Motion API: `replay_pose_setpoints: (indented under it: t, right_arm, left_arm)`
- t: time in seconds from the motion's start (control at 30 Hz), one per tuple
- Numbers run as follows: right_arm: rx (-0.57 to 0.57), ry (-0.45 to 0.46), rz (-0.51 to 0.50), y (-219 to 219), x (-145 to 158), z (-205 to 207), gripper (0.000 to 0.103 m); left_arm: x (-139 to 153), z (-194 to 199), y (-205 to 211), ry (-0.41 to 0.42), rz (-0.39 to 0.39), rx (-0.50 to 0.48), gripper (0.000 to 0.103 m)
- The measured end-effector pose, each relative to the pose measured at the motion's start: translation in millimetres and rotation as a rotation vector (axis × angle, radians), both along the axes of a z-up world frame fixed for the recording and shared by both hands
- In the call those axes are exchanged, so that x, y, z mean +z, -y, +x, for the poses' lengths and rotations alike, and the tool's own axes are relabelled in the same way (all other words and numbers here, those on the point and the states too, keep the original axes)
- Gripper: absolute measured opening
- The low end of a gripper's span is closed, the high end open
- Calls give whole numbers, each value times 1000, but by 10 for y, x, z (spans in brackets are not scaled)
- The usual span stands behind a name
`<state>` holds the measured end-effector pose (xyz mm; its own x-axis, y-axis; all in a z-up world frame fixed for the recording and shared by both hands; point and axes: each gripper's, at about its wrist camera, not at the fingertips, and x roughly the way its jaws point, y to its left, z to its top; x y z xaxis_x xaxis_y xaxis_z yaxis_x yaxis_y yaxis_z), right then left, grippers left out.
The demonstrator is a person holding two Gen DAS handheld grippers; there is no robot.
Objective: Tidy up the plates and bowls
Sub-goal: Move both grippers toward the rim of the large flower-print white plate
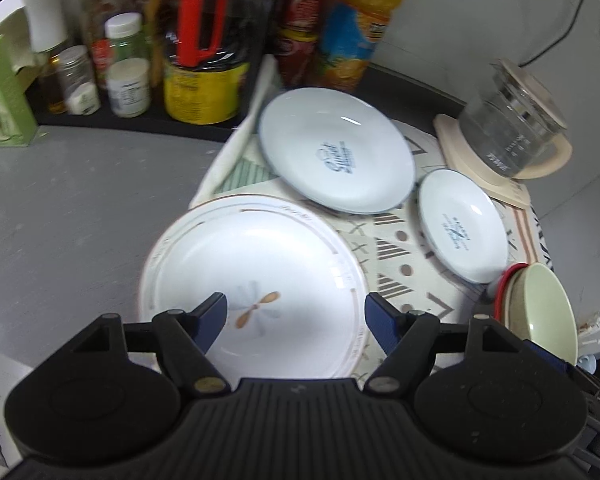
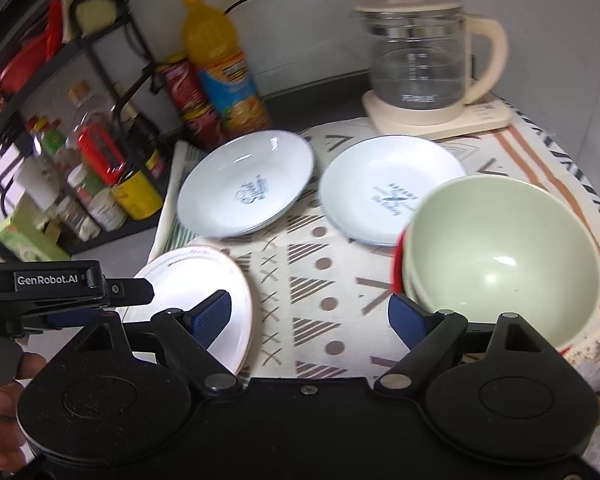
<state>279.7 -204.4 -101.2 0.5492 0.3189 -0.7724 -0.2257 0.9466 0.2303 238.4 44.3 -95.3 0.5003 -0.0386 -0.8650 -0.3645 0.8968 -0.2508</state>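
Beyond the jaws, the bottles (image 1: pixel 204 40) are blurred and their labels unreadable. The red-rimmed bowl (image 2: pixel 398 264) is almost wholly hidden under the green bowl (image 2: pixel 504 256) by the right jaw. The flower plate's (image 1: pixel 256 284) near rim is hidden behind the left gripper's body.

pale green bowl (image 2: pixel 500 256), white plate (image 1: pixel 252 284) with tan pinwheel, beige cloth (image 2: pixel 320 280) with brown triangles.

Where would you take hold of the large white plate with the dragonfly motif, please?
Probably the large white plate at its near rim, left gripper coming from the counter side: it lies flat, and its left edge overhangs the patterned cloth, giving a finger room underneath.
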Motion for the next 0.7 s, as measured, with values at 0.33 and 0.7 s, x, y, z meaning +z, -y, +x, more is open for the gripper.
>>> replay_pose_setpoints:
  t: [0.33, 0.7]
  right_arm:
    - [108, -17, -55, -340, -113, -100, 88]
    - [165, -11, -103, -546, -145, -149, 88]
  left_arm:
    - [-28, -206, -285, -10, -1, 56, 74]
    - [-61, -314, -484, -4, -2, 100, 74]
